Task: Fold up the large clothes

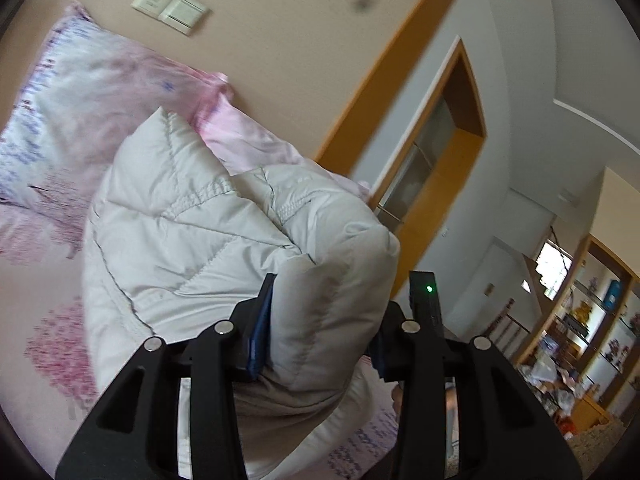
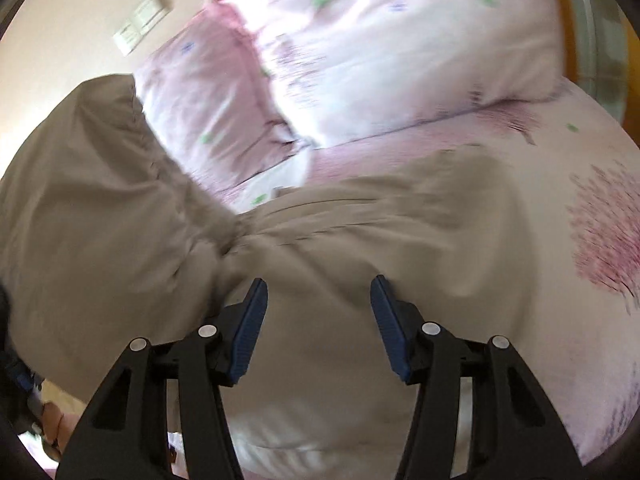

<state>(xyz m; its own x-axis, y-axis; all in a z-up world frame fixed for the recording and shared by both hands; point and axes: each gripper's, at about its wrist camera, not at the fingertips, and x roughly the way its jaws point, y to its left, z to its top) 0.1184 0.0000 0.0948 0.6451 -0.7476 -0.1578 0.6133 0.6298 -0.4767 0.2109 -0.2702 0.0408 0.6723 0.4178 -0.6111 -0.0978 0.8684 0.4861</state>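
A large pale grey padded jacket (image 1: 192, 232) lies bunched on the pink flowered bed sheet (image 1: 44, 344). My left gripper (image 1: 332, 320) is shut on a thick fold of the jacket and holds it lifted above the bed. In the right wrist view the jacket (image 2: 320, 240) looks beige and fills the lower half. My right gripper (image 2: 316, 320) has its blue pads wide apart with jacket fabric bulging between them; the pads touch the fabric at the sides.
Two pink flowered pillows (image 1: 80, 92) (image 2: 360, 60) lie at the head of the bed against a beige wall with a light switch panel (image 1: 170, 6). A wooden door frame (image 1: 440, 152) and cluttered shelves (image 1: 580, 340) stand to the right.
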